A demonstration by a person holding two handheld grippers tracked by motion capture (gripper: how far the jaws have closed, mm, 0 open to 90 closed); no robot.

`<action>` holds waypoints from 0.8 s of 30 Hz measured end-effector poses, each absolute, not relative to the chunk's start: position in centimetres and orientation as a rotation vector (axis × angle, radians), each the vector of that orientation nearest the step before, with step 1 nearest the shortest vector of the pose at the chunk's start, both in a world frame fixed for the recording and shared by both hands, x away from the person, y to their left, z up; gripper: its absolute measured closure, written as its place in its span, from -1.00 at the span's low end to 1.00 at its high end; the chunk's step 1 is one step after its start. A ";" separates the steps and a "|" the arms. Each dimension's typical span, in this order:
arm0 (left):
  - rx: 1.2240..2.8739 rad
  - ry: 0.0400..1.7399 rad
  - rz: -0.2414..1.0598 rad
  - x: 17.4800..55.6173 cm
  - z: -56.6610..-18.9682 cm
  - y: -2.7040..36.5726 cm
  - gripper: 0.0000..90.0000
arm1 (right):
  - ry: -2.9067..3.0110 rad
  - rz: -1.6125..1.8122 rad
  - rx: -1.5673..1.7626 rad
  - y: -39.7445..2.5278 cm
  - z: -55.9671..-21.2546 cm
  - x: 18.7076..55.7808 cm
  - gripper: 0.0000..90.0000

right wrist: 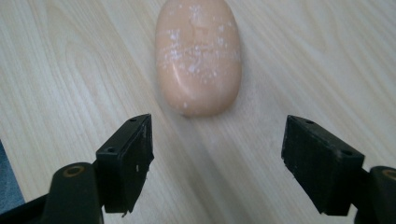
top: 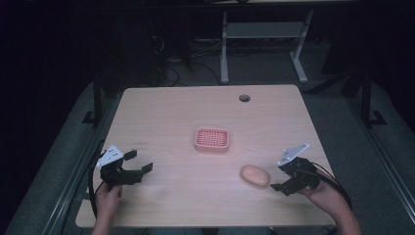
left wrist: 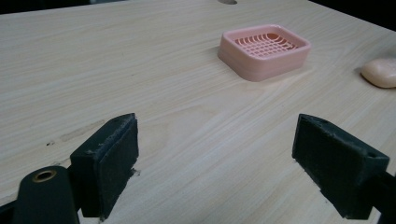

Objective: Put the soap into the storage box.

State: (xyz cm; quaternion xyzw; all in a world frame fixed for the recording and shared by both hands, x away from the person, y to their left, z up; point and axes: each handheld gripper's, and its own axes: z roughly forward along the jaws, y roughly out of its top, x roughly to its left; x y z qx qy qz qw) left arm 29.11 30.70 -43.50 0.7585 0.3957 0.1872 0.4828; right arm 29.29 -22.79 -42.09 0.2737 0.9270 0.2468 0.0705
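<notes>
Right tool (top: 275, 177) sits near the table's (top: 171, 117) right front edge, held in the person's right hand (top: 327, 192). Jaws spread wide, nothing between them. In the right gripper view the pads (right wrist: 128, 161) stand apart with bare wood in the gap; the tool (right wrist: 217, 161) points straight at the soap.

Soap (top: 254, 175): pale orange oval bar, lying flat on the table just beside the right tool, not touching it. Right gripper view shows the soap (right wrist: 198, 56) just ahead of the jaw tips, long axis running away from the camera, whitish speckling on its upper face (dried residue or scuffing, cannot tell which). The near end of the bar lies ahead of the gap between the jaws, slightly toward the left pad.

Soap dish (top: 212, 139): pink, rectangular, slotted grid top, near the middle of the table, apart from the soap and farther from the person.

Left tool (top: 139, 163) near the left front edge, held in the left hand (top: 106, 198). Jaws also wide apart and gripping nothing. Left gripper view: the tool (left wrist: 215, 161) hovers low over bare wood, with the soap dish (left wrist: 264, 51) well ahead and the soap (left wrist: 380, 72) at the right edge.

Round cable hole (top: 244, 98) toward the far edge of the table.
</notes>
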 end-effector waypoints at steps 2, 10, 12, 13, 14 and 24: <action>1.851 0.961 0.456 29.1 -43.5 30.7 -0.68 | 2.792 0.741 0.812 -22.4 -41.9 29.5 -0.46; 1.849 0.963 0.459 29.1 -43.5 30.7 -0.68 | 2.820 0.717 0.749 -21.1 -41.7 30.3 -0.46; 1.848 0.964 0.460 29.1 -43.5 30.7 -0.68 | 2.832 0.705 0.739 -20.6 -41.7 30.6 -0.46; 1.848 0.964 0.460 29.1 -43.5 30.7 -0.68 | 2.832 0.705 0.739 -20.6 -41.7 30.6 -0.46; 1.848 0.964 0.460 29.1 -43.5 30.7 -0.68 | 2.841 0.707 0.740 -20.3 -41.8 30.7 -0.46; 1.848 0.964 0.459 29.1 -43.5 30.8 -0.68 | 2.872 0.683 0.711 -18.9 -41.6 31.7 -0.46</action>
